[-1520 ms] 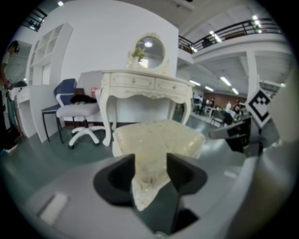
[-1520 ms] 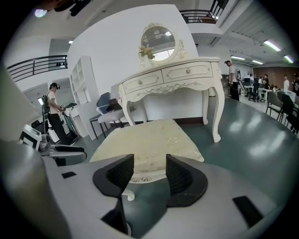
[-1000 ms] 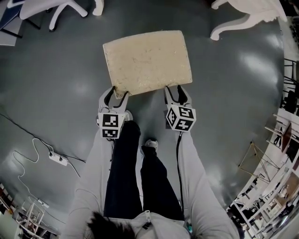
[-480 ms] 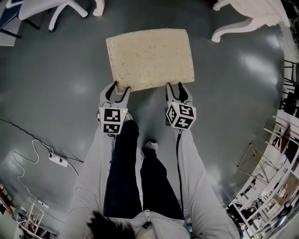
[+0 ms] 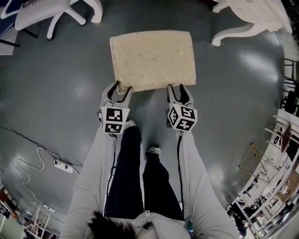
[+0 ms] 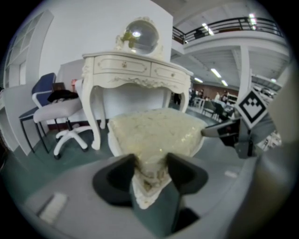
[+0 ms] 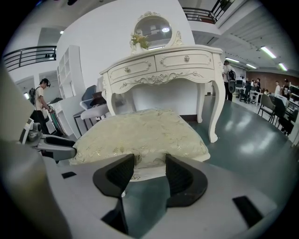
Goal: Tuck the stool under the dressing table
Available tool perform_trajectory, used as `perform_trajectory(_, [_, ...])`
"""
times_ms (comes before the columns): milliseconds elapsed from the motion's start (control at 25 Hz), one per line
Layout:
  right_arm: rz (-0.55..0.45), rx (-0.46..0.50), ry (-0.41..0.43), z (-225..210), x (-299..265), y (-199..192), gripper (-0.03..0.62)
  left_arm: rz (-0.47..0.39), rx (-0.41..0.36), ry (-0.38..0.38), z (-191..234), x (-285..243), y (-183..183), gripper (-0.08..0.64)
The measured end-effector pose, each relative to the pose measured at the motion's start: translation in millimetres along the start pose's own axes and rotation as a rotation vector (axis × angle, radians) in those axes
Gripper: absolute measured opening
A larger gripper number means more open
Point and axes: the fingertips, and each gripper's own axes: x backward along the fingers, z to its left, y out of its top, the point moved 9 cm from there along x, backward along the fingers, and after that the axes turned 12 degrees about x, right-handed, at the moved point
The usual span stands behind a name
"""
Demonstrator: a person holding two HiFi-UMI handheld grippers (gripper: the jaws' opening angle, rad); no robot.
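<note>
The stool [image 5: 153,59] has a cream, gold-patterned cushion and stands on the grey floor in front of me. My left gripper [image 5: 119,89] is shut on its near left corner, and the cushion's fabric bunches between the pads [image 6: 149,163]. At the right end of the near edge, my right gripper [image 5: 177,88] has the cushion's rim between its jaws [image 7: 149,165] and grips it. The white carved dressing table [image 7: 163,65] with a round mirror stands just beyond the stool [image 7: 140,130]. In the head view only its curved leg [image 5: 233,30] shows, at the top right.
A white office chair [image 5: 51,11] on a star base stands at the far left, also visible beside the dressing table [image 6: 135,70] in the left gripper view. A power strip [image 5: 63,165] with cables lies on the floor at the left. Shelving and clutter line the right edge.
The stool and both grippers have slid forward and a little right, toward the dressing table. The person's feet have stepped forward behind them.
</note>
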Motion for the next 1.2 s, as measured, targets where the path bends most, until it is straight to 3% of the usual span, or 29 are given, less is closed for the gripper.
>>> perform_trajectory(440, [-0.001, -0.040, -0.039, -11, -42, 30, 0.214, 0.057, -0.053, -0.040, 27, -51, 48, 0.232])
perform_trajectory(1200, [0.042, -0.068, -0.020, -72, -122, 102, 0.213, 0.100, -0.071, -0.009, 37, -143, 137, 0.230])
